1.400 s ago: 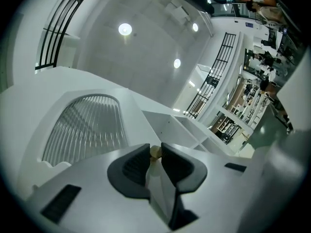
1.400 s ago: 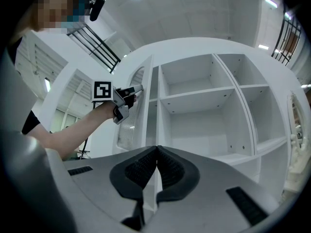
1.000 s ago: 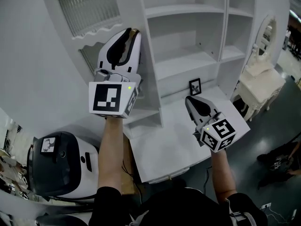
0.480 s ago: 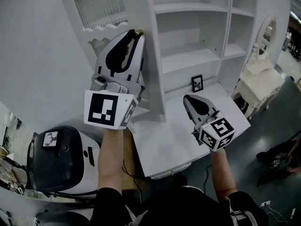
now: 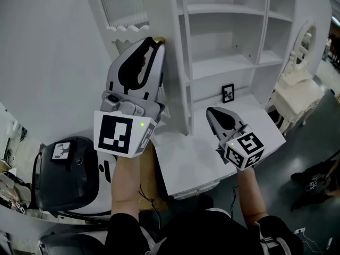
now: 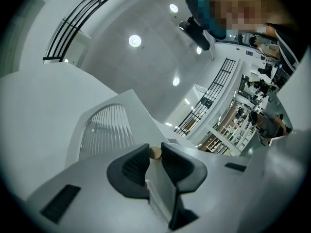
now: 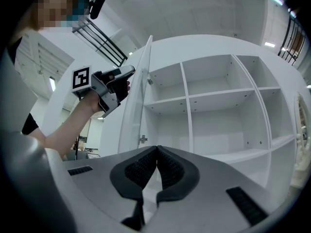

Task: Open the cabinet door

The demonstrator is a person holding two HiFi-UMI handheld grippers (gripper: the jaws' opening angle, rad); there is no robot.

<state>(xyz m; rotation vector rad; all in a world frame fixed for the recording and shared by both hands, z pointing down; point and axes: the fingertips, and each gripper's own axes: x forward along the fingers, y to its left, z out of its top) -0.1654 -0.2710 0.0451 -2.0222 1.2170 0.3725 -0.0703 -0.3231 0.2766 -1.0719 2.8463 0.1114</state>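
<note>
The white cabinet door [image 5: 172, 47] stands swung out, nearly edge-on in the head view, with a ribbed glass panel [image 5: 119, 4] in its face. My left gripper [image 5: 154, 42] points up at its brass knob [image 5: 159, 40]. In the left gripper view the knob [image 6: 155, 153] sits pinched between the jaw tips of that gripper [image 6: 155, 147], whose jaws have just eased slightly wider. My right gripper [image 5: 212, 112] hangs over the desktop, shut and empty [image 7: 156, 149]. From it I see the door [image 7: 138, 96] open and the left gripper [image 7: 129, 74] at the door's edge.
Bare white shelves [image 5: 228, 62] lie behind the open door. A small framed picture [image 5: 228, 92] stands on the desktop [image 5: 196, 163]. A white dressing table with an oval mirror [image 5: 300, 84] is at the right. A black-and-white machine [image 5: 64, 179] sits at the lower left.
The door has swung further open, from facing me to nearly edge-on. My left gripper has travelled with the knob. The right gripper keeps about the same place in the picture.
</note>
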